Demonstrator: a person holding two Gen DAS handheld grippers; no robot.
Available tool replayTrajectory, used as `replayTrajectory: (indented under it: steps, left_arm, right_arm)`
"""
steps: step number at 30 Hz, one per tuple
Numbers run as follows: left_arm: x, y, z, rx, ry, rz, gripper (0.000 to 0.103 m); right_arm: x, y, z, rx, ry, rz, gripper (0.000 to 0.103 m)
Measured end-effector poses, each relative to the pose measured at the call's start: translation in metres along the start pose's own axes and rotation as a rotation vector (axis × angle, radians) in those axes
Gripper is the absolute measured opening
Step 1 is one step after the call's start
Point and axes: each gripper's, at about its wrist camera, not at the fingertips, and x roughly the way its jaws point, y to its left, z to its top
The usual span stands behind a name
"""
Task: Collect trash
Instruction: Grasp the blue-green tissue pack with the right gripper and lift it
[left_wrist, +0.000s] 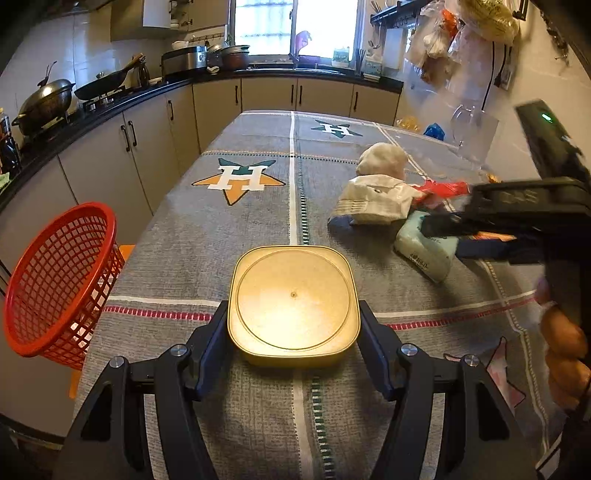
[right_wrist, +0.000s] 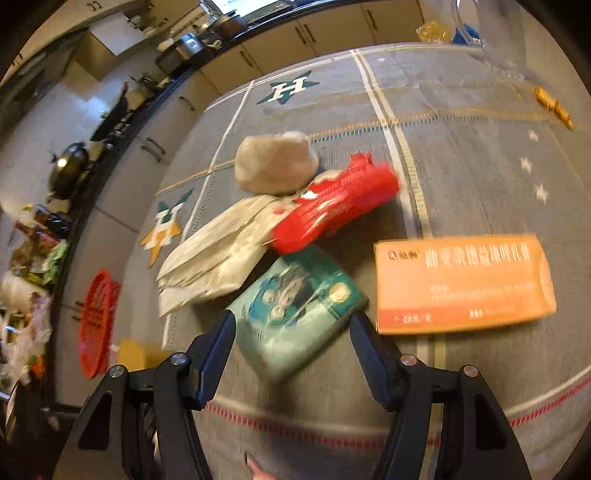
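Now left gripper (left_wrist: 293, 321) flanks tin (left_wrist: 293, 302) (yellow), touching

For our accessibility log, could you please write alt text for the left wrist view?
The left gripper clasps a yellow square container on the grey star-patterned tablecloth. A red basket waits off the table's left edge; the right gripper reaches into wrappers.

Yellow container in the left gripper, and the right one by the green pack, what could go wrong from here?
The yellow container is wide and smooth, and the left gripper holds only its near sides, so it might slip. The red basket hangs past the table edge, so a throw could miss. The right gripper is open around the green pack, close to the orange box, which it might nudge.
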Motion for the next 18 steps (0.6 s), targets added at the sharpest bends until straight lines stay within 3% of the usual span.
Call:
replayTrajectory:
  steps: [5, 10, 18]
  left_arm:
    - [-0.001, -0.001, -0.001, 0.004, -0.004, -0.012, 0.064]
    - [0.0, 0.0, -0.001, 0.001, -0.003, -0.017, 0.064]
    - [0.002, -0.005, 0.0, 0.02, 0.002, 0.004, 0.064]
  right_arm:
    - [0.017, 0.023, 0.015, -0.063, -0.002, -0.107, 0.069]
    - [0.023, 0.041, 0.004, -0.198, -0.017, -0.198, 0.068]
    - [-0.005, 0.029, -0.037, -0.337, -0.085, -0.128, 0.05]
